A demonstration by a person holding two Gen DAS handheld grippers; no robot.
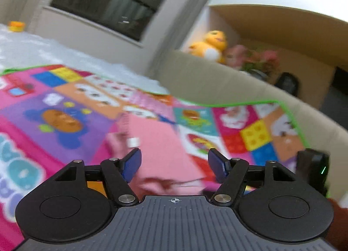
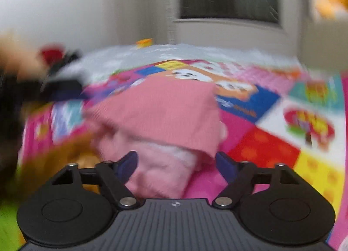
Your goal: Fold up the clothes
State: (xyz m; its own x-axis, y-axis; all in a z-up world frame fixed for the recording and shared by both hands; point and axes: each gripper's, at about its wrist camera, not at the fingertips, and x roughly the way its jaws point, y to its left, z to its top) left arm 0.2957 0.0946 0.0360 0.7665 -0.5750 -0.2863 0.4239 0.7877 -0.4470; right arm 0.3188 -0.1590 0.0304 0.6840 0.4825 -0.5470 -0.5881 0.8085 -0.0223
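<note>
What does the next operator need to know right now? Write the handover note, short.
Left gripper: open, holding nothing, poised over the pink garment.
Right gripper: open, empty, also just above the pink garment.
The garment lies on the colourful play mat, with its knit layer folded over a fluffier pink layer in the right wrist view.
Done: at least one fold seems to be in; both views are blurred, so I cannot judge neatness.
Left: likely regrip, finish folding, flatten.
</note>
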